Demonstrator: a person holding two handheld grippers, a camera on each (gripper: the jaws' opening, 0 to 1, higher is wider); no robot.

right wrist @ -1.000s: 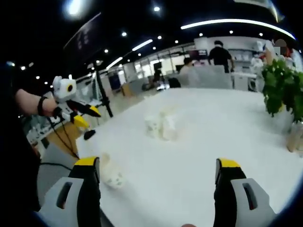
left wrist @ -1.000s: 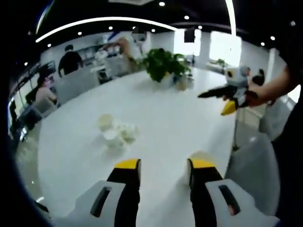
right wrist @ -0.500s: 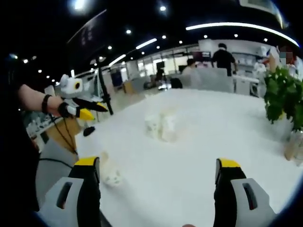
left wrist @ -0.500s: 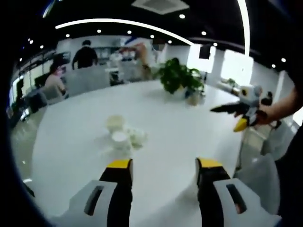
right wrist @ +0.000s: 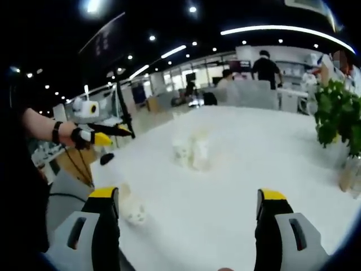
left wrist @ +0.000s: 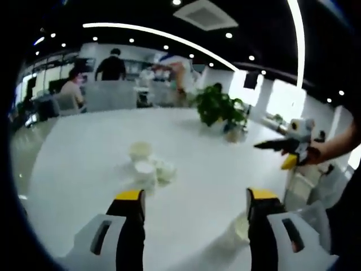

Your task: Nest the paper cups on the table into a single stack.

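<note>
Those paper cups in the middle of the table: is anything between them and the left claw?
Nothing visible. In the left gripper view, bare white table lies between the open left claw and the cluster of paper cups.

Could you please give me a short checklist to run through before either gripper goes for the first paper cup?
1. Left gripper open and empty: ok.
2. Right gripper open and empty: ok.
3. Cluster of paper cups in sight on the white table: ok.
4. Cup count and which ones stand upright: cannot tell, too blurred.
5. Lone cup near the table edge accounted for: ok.
6. Potted plant apart from the cups: ok.
</note>
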